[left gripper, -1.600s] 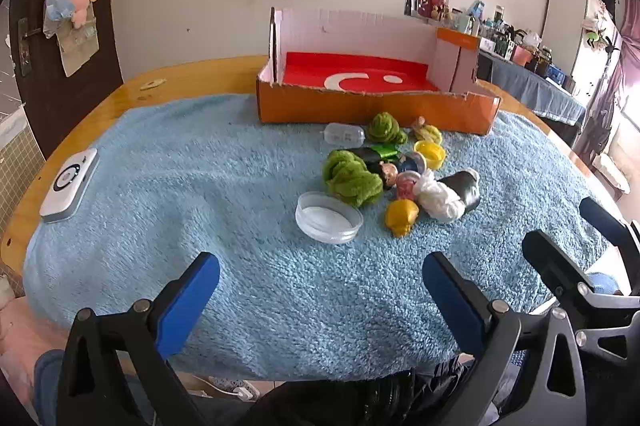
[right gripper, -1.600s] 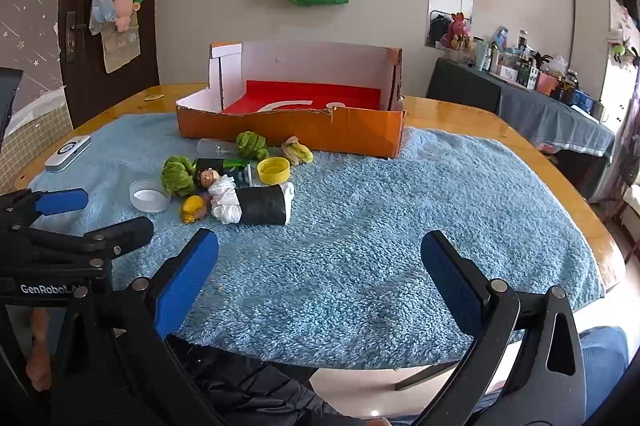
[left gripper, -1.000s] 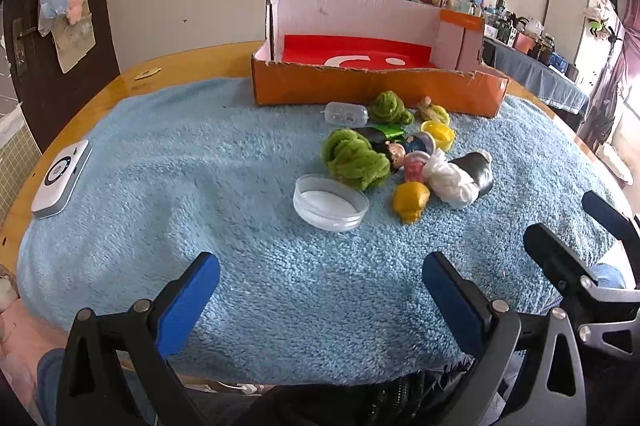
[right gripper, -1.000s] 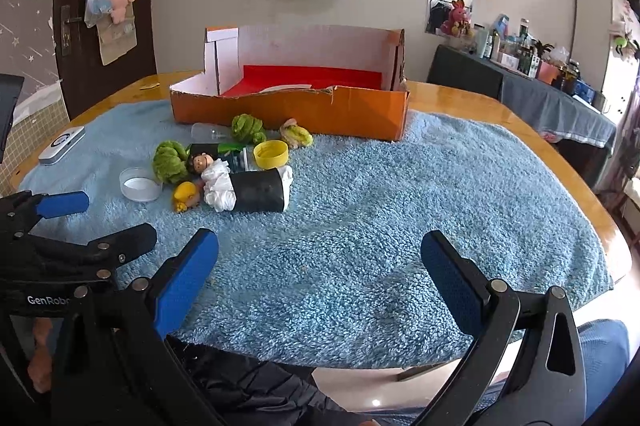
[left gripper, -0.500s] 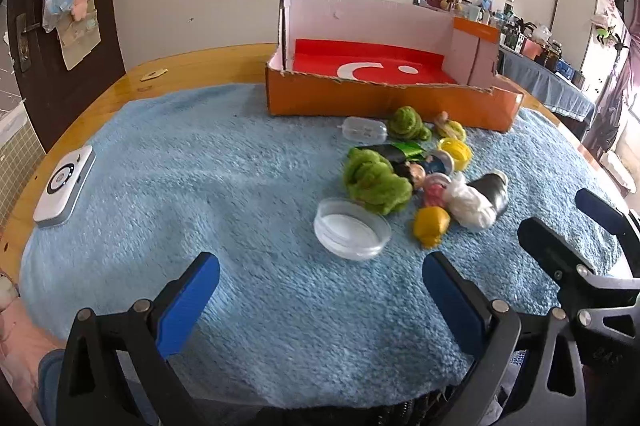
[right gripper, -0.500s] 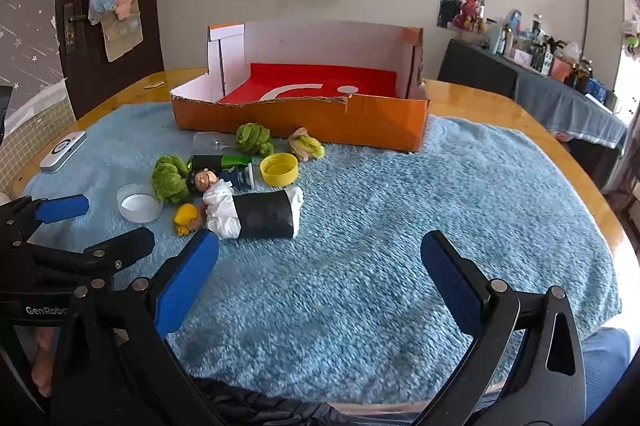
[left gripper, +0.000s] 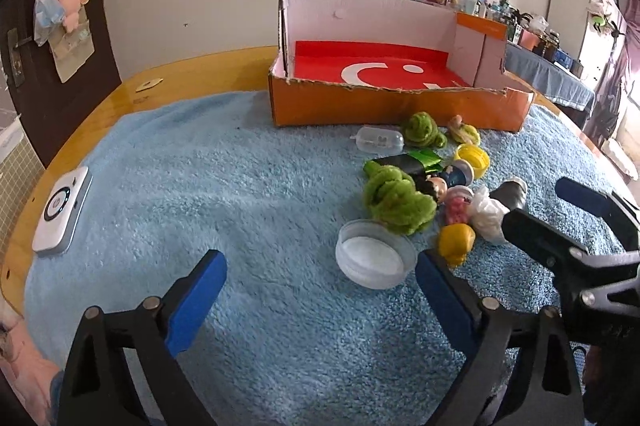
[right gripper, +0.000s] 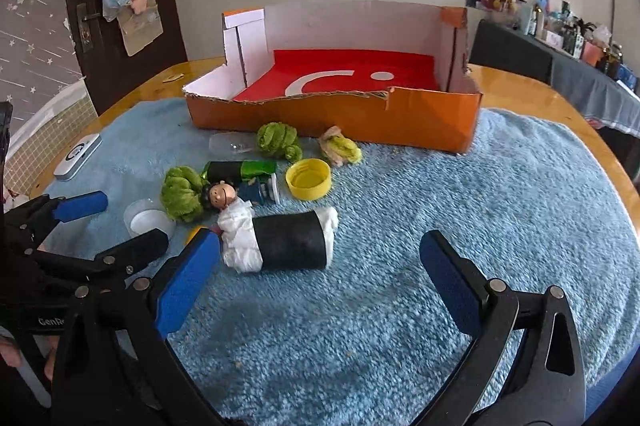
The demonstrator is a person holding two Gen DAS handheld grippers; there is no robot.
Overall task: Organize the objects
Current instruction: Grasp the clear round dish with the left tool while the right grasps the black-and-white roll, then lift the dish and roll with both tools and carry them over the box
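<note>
Your left gripper (left gripper: 320,290) has its fingers wide but closing with nothing between them, hovering just before the clear dish (left gripper: 375,258). Your right gripper (right gripper: 320,266) is spread open and empty, its left finger (right gripper: 188,278) beside the black roll (right gripper: 292,240). Beyond, small toys (right gripper: 224,194) lie clustered on the blue-covered desk (right gripper: 480,226) before the orange box (right gripper: 360,122).

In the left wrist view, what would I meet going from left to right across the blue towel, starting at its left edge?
White device → clear round lid → yellow toy → white plastic bag → right gripper.
</note>
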